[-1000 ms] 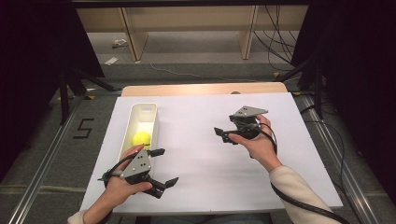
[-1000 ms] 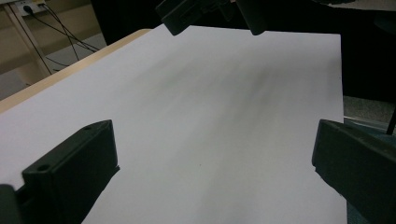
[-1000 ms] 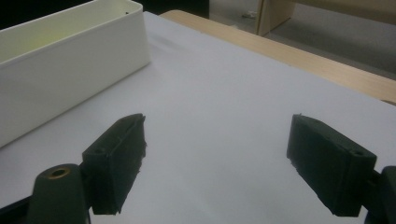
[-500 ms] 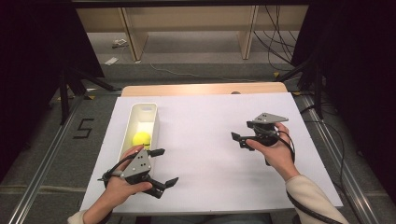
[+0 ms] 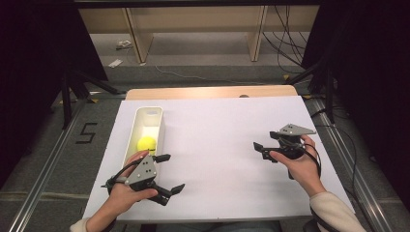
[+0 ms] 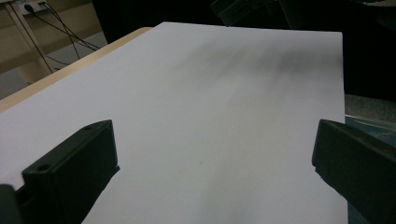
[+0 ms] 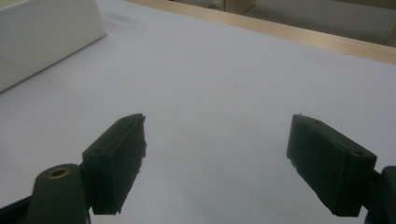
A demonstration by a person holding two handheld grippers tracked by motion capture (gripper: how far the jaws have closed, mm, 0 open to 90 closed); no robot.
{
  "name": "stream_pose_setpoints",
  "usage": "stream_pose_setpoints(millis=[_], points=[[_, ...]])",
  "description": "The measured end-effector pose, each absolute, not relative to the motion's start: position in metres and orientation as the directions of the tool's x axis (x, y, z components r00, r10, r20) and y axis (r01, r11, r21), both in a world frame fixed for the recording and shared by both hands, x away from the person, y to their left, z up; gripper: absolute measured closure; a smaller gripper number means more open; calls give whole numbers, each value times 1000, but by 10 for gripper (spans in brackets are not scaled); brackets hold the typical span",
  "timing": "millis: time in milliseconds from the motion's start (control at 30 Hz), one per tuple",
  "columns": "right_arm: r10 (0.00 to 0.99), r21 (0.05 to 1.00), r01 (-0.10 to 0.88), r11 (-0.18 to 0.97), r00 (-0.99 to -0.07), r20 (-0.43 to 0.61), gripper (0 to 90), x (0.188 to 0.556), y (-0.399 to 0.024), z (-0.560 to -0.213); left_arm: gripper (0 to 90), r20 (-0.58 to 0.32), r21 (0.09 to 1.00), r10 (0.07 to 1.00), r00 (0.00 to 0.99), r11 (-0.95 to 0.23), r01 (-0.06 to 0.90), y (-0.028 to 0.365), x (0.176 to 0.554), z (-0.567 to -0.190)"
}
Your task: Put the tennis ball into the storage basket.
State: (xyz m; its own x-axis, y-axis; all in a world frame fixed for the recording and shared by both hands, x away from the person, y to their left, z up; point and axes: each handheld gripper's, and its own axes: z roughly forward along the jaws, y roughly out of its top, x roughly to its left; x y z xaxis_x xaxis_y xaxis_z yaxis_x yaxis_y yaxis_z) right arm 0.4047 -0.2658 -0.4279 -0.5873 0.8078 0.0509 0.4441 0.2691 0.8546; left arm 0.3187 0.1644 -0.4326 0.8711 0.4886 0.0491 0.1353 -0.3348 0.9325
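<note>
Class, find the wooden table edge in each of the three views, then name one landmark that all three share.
High view: the table edge is a strip just beyond the far side of the white sheet.
Left gripper view: a slanting band at upper left.
Right gripper view: a band across the top right.
Shared landmark: the sheet.

ball [image 5: 146,144] in bin [image 5: 157,112], table's [image 5: 222,145] left

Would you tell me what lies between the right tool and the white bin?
Nothing: in the high view, bare white sheet separates the right tool from the white bin.
</note>
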Motion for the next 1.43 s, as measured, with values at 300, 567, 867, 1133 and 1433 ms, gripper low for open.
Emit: stream_pose_setpoints(millis=[300,567,867,1133,1433], points=[[814,846,459,270,-578,54,201,391,-277,-434,0,51,933,490,870,-334,133,165,319,-432],[822,851,458,257,-567,57,200,383,-284,-436,0,52,933,491,870,-333,133,165,318,-432],[836,850,466,244,-546,59,198,375,-294,-438,0,52,935,492,869,-328,131,166,318,-431],[844,851,470,234,-532,61,199,371,-301,-438,0,51,936,489,871,-327,129,166,318,-430],[834,852,470,232,-547,74,205,371,-300,-439,0,44,935,490,870,-326,136,165,320,-431]])
